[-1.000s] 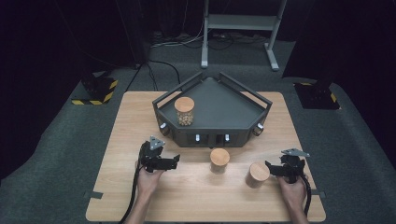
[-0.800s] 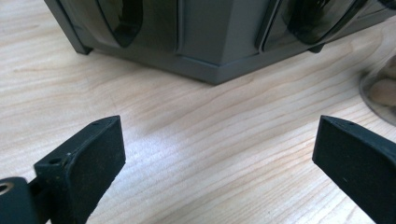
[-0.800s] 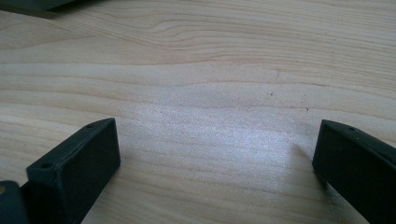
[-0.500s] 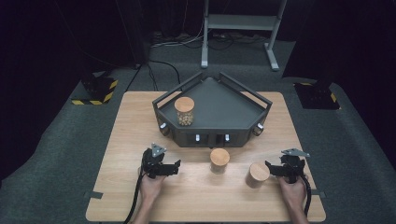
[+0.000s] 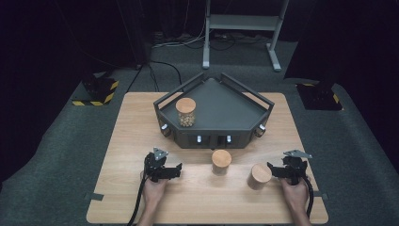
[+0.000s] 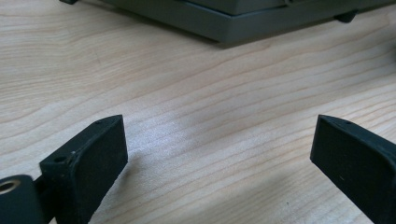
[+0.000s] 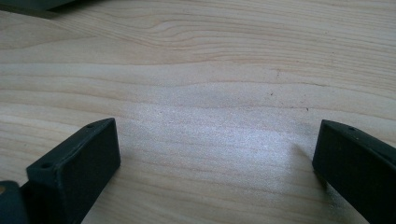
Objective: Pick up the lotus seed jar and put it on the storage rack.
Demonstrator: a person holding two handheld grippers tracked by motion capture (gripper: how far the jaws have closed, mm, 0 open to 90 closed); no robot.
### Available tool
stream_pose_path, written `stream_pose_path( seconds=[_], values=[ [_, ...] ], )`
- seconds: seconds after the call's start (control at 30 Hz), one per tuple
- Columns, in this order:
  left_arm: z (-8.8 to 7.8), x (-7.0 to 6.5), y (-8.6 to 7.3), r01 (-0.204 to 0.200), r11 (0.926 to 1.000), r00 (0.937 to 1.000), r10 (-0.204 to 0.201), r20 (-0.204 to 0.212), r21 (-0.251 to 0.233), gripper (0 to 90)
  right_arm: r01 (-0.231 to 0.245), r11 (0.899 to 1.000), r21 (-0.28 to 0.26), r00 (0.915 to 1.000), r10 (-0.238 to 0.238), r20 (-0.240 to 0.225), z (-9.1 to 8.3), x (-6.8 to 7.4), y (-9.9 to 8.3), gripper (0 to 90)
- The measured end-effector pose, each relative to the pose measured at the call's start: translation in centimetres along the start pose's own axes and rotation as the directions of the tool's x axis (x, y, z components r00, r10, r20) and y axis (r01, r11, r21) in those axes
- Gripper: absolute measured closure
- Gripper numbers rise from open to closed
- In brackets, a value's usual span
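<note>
Since the earlier frames the left tongs (image 5: 173, 169) have come down and drawn back toward the person, and now sit low over the tabletop (image 5: 131, 141); their jaws have just been closing a little, with nothing between them. The right tongs (image 5: 274, 170) have kept their place. In the high view both forearms enter from the bottom edge, each hand wrapped around the rear of its tool, the jaws of both pointing toward the middle of the tabletop. In the left gripper view the jaws stand wide apart over bare wood, with the grey tray's (image 6: 233, 23) front wall beyond them. The right gripper view shows its jaws equally wide, empty, over bare wood grain. The nearest jar (image 5: 259, 176), wooden-lidded, stands just beside the right tongs' tips, apart from the pads. A second jar (image 5: 221, 162) stands between the two hands, before the tray. A third jar (image 5: 186, 112), filled with nuts, stands inside the tray at its left.
</note>
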State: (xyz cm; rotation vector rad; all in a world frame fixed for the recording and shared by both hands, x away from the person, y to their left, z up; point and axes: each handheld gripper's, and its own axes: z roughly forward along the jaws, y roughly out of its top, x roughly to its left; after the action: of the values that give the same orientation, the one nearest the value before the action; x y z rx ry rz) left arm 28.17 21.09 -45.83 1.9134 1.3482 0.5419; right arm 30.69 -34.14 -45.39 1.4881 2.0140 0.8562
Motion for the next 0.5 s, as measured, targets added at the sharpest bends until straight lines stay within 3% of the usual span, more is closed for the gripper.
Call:
stream_pose_path(
  seconds=[0.2, 0.5],
  values=[
    [0.4, -0.8, 0.2, -0.035, 0.9990, 0.9989, 0.036, -0.030, 0.028, 4.4, 0.000, 1.000, 0.000, 1.0000, 0.000, 0.000, 0.0, 0.0, 0.0, 0.3],
    [0.5, -1.2, 0.3, -0.052, 0.9979, 0.9976, 0.054, -0.044, 0.039, 4.4, -0.001, 1.000, 0.000, 1.0000, 0.001, 0.000, 0.0, 0.0, 0.0, 0.3]
  ],
)
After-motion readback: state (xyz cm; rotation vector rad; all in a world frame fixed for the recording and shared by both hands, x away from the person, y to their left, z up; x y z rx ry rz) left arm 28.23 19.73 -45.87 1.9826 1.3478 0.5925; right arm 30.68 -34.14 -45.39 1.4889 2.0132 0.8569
